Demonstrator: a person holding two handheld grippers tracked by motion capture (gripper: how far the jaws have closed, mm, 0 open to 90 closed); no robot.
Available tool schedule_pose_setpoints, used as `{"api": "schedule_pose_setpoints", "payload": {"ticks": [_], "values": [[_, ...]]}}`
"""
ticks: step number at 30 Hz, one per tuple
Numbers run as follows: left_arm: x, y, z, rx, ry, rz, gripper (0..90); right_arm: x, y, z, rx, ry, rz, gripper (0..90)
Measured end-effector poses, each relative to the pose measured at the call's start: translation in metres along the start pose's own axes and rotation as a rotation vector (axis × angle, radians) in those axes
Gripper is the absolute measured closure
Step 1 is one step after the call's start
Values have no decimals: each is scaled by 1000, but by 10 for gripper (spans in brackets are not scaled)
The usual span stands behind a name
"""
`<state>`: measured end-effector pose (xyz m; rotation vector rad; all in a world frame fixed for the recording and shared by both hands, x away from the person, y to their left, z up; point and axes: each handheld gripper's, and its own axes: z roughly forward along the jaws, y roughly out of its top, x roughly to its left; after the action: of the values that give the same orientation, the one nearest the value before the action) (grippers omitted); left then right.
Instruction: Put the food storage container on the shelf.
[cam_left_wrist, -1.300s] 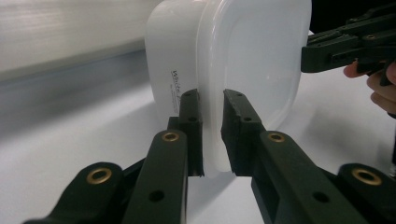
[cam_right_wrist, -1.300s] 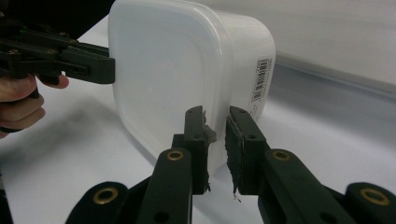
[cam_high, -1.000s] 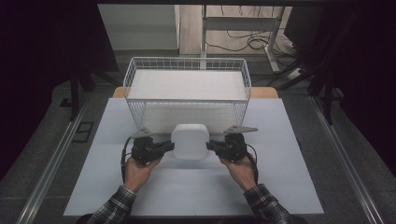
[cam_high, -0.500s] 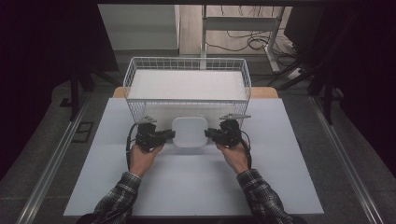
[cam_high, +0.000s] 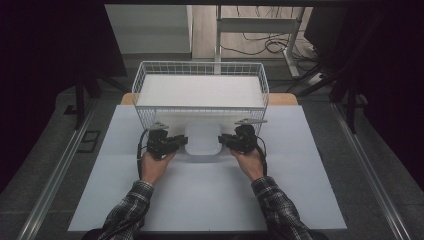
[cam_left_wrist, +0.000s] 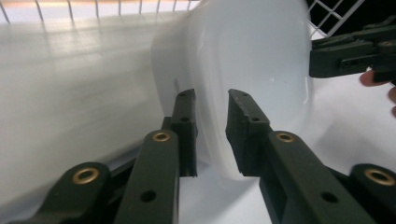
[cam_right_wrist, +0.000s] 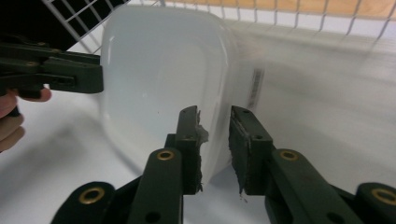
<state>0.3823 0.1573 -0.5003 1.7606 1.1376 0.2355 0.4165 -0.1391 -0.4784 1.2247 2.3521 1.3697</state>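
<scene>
**Desk:** What do we have, left to right?

**Photographer:** At the left we see the left gripper (cam_high: 179, 142), its jaws a little apart and just eased wider, with the rim of the white dish (cam_high: 202, 140) between them but not pinched. The dish sits mid-table, just in front of the near wall of the wire basket (cam_high: 200, 67), and looks to us to be resting on the white table (cam_high: 300, 190). At the right, the right gripper (cam_high: 225, 141) mirrors the first: its jaws have just been opening too, and they stand slack around the opposite rim.

**Desk:** What could go wrong from here?

**Photographer:** We think the loosened jaws are the risk. If either hand lifts or pulls back at an angle, a pad could catch the rim and drag or tip the dish. A nudge forward could knock it against the basket wire, which is so close.

**Desk:** And the count?

**Photographer:** We count two grippers, one dish, one basket and one table.
</scene>
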Motion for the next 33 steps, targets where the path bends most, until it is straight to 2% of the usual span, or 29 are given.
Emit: {"api": "schedule_pose_setpoints", "payload": {"ticks": [6, 7, 8, 10, 12, 13, 16, 21, 25, 26, 30, 31, 33], "values": [[1, 6, 3, -37, 40, 22, 684, -2, 5, 3, -33, -35, -10, 709], [2, 9, 5, -51, 62, 33, 673, -2, 8, 5, -49, -50, -12, 709], [2, 9, 5, -51, 62, 33, 666, -2, 8, 5, -49, -50, -12, 709], [1, 11, 8, -75, 101, 40, 653, -3, 11, 8, -65, -73, -17, 710], [1, 11, 9, -83, 112, 47, 646, -2, 13, 9, -67, -82, -19, 714], [-1, 10, 8, -94, 123, 54, 646, 0, 14, 9, -71, -103, -51, 719], [-2, 8, 6, -96, 112, 53, 623, 2, 15, 4, -78, -96, -70, 739], [-3, 5, -6, -110, 83, 46, 581, 5, 16, -4, -76, -70, -87, 802], [-9, 1, -21, -113, 38, 62, 479, 12, 13, -12, -70, -35, -124, 879], [-11, -2, -25, -112, 22, 70, 426, 16, 10, -15, -65, -18, -139, 889], [-16, -8, -31, -110, 17, 85, 364, 22, 7, -16, -61, 1, -153, 890], [-18, -12, -35, -109, 11, 95, 313, 27, 5, -17, -56, 6, -171, 891], [-21, -17, -39, -101, 12, 107, 273, 31, 3, -17, -56, 12, -184, 890]]}}
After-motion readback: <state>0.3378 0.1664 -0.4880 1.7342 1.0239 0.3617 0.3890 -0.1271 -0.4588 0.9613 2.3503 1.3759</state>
